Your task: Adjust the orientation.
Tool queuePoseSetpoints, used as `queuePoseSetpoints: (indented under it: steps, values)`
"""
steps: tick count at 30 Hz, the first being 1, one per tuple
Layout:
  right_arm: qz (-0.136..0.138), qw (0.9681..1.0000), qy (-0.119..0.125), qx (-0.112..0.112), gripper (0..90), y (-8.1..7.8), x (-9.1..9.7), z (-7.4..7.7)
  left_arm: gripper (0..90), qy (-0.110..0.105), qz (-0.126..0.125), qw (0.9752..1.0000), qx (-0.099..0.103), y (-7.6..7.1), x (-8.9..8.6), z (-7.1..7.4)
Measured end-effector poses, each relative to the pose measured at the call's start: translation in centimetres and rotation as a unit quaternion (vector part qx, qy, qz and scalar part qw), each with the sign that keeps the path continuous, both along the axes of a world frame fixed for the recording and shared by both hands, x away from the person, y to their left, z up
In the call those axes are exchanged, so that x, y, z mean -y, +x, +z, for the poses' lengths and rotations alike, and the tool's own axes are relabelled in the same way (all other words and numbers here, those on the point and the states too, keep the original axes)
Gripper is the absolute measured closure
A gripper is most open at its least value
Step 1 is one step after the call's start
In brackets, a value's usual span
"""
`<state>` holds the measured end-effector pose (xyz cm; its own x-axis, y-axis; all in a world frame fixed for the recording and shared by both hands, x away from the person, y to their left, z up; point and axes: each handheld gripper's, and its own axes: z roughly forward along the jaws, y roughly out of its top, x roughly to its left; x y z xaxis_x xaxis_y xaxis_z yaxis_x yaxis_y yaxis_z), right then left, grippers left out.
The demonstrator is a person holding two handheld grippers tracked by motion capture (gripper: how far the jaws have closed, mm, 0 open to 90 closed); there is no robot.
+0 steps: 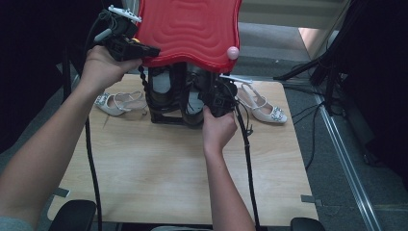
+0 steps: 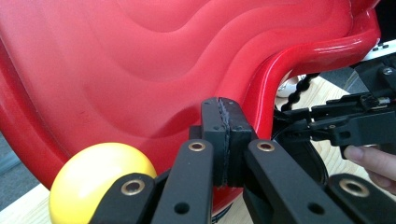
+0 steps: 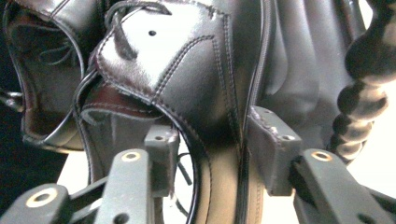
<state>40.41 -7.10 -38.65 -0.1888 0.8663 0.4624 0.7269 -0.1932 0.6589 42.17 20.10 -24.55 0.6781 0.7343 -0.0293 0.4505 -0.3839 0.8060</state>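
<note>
A red wavy shelf (image 1: 192,29) hangs tilted above the table's far edge, with a pink ball (image 1: 233,52) at its right corner and a yellow ball (image 2: 100,182) at its left. My left gripper (image 1: 144,50) is shut at the left front rim of that shelf (image 2: 140,70), its pads (image 2: 212,140) pressed together. Under the shelf stand black leather shoes (image 1: 166,94). My right gripper (image 1: 211,94) has its jaws closed around the heel of one black shoe (image 3: 196,79), one pad (image 3: 273,140) on each side.
A white heeled shoe with a sparkly buckle (image 1: 118,102) lies left of the black shoes, and its mate (image 1: 264,108) lies to the right. Black beaded posts (image 1: 143,84) rise beside the shoes. The wooden table (image 1: 168,168) is bare in front. Cables trail over the floor at right.
</note>
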Motion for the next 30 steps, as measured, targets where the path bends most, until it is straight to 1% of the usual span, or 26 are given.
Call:
queuePoseSetpoints:
  steps: [1,2,7,9,10,11,13,14,15,17,19,20,22,23,25,26,27,29,30]
  values:
    - [-0.001,1.0,-0.001,0.008,54.3,-0.2,0.1,0.1,90.0,0.0,0.0,1.0,0.0,0.0,0.0,0.0]
    - [-0.001,0.9999,0.003,0.011,54.2,-0.4,0.2,0.1,90.0,0.0,0.0,1.0,0.0,0.0,0.0,0.0]
    - [0.012,0.9998,0.005,0.013,54.7,-1.3,0.5,0.5,90.0,0.003,0.004,1.0,-0.003,0.0,0.1,0.0]
    - [0.018,0.9997,0.006,0.016,54.7,-1.9,0.7,0.6,90.0,0.002,0.004,1.0,-0.003,0.0,0.1,0.0]
    - [0.02,0.9996,0.01,0.019,54.8,-2.2,0.8,0.7,90.0,0.001,0.004,1.0,-0.003,0.0,0.1,0.0]
    - [0.024,0.9994,0.01,0.023,54.7,-2.5,0.9,0.8,90.0,0.002,0.004,1.0,-0.003,0.0,0.1,0.0]
    - [0.036,0.9991,0.006,0.024,54.9,-3.0,1.1,0.9,90.0,0.002,0.004,1.0,-0.003,0.0,0.1,0.0]
    - [0.036,0.999,0.007,0.027,54.9,-3.2,1.2,1.0,90.0,0.002,0.004,1.0,-0.003,0.0,0.1,0.0]
    - [0.037,0.9989,0.011,0.028,54.8,-3.5,1.3,1.2,90.0,0.002,0.004,1.0,-0.003,0.0,0.1,0.0]
    - [0.048,0.9982,0.019,0.031,54.7,-3.9,1.6,1.5,90.0,0.002,0.005,1.0,-0.003,0.0,0.1,0.0]
    - [0.057,0.9977,0.014,0.034,55.4,-4.5,1.8,1.8,90.0,0.002,0.004,1.0,-0.003,0.0,0.1,0.0]
    - [0.057,0.9978,0.012,0.032,55.4,-4.8,1.9,2.0,90.0,0.002,0.004,1.0,-0.003,0.0,0.1,0.0]
    - [0.06,0.9973,0.007,0.041,56.6,-5.5,2.4,2.1,90.0,0.002,0.005,1.0,-0.004,0.0,0.1,0.0]
    - [0.063,0.9971,0.007,0.043,56.7,-5.6,2.5,2.1,90.0,0.002,0.005,1.0,-0.004,0.0,0.1,0.0]
    - [0.069,0.9969,0.007,0.038,58.8,-6.2,2.7,2.1,90.0,0.003,0.005,1.0,-0.004,0.0,0.1,0.0]
    - [0.072,0.9966,0.0,0.038,60.0,-6.5,2.9,1.9,90.0,0.003,0.004,1.0,-0.005,0.0,0.0,0.0]
    - [0.077,0.9964,-0.001,0.037,62.3,-6.9,3.0,1.6,90.0,0.003,0.004,1.0,-0.005,0.0,0.0,0.0]
    - [0.075,0.9965,-0.009,0.035,63.7,-7.4,3.3,1.1,90.0,0.003,0.004,1.0,-0.005,0.0,0.1,0.0]
    - [0.077,0.9966,-0.007,0.029,65.3,-7.6,3.4,0.7,90.0,0.002,0.005,1.0,-0.006,0.0,0.1,0.1]
